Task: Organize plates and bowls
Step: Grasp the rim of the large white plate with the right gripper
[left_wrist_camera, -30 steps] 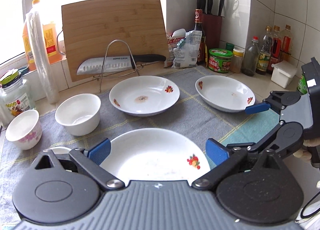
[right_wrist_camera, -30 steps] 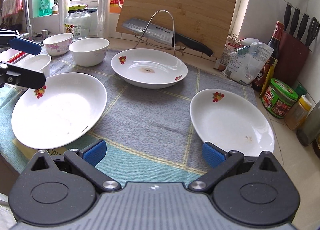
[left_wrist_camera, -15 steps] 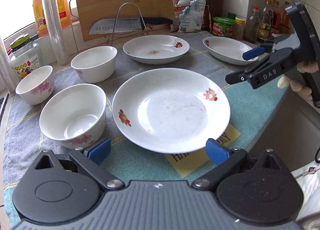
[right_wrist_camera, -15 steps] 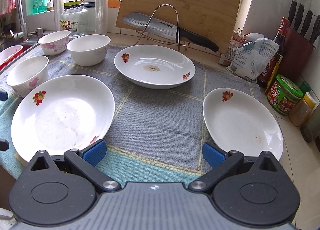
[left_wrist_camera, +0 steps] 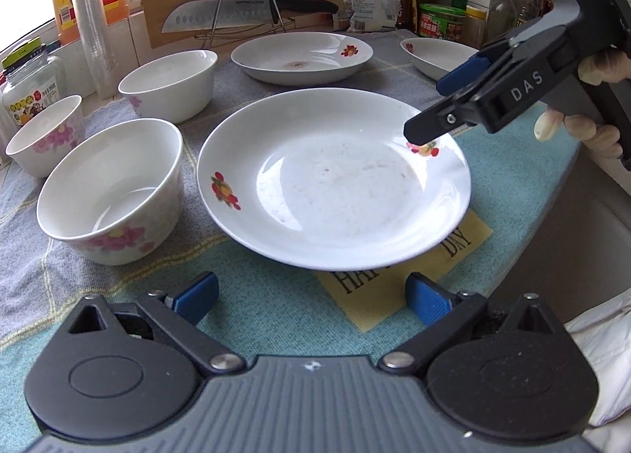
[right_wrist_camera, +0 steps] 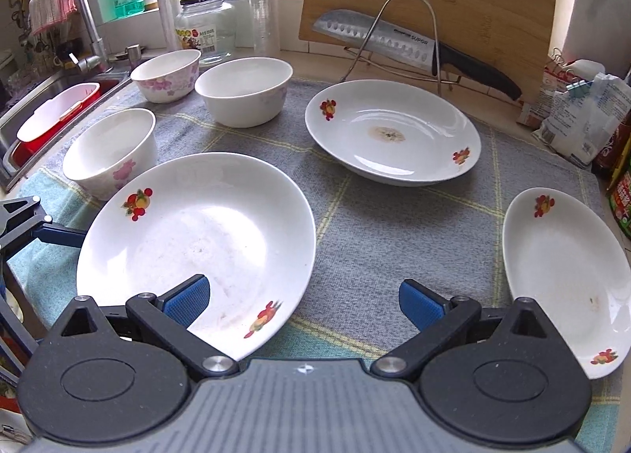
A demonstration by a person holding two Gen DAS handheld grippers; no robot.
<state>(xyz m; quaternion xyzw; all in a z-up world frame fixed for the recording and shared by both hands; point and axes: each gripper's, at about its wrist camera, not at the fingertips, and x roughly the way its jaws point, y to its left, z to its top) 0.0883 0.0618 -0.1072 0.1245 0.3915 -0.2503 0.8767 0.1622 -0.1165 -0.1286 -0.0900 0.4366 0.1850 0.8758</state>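
1. Plates first: the nearest plate (left_wrist_camera: 333,177) fills the centre of the left wrist view, lying flat on the striped cloth (left_wrist_camera: 276,319) with its near rim over a yellow patch. A second plate (right_wrist_camera: 392,137) sits upper centre of the right wrist view and a third plate (right_wrist_camera: 568,275) at the right edge; three bowls (right_wrist_camera: 110,151) cluster at upper left.
2. Right gripper (right_wrist_camera: 301,301) hangs over the nearest plate's right rim, jaws spread wide and holding nothing — one blue pad (right_wrist_camera: 185,299) is above the porcelain, the other over bare cloth.
3. Left gripper (left_wrist_camera: 311,297) waits at the bottom of its frame, just short of the same plate, also spread and empty.
4. Likely risks: the glazed rim is thin and slick, so a shallow pinch could let the plate tip out; it lies near the counter's front edge, so a nudge might slide it off.
5. Both tools converging on one plate could knock together — or bump the closest bowl, which stands just beside it.
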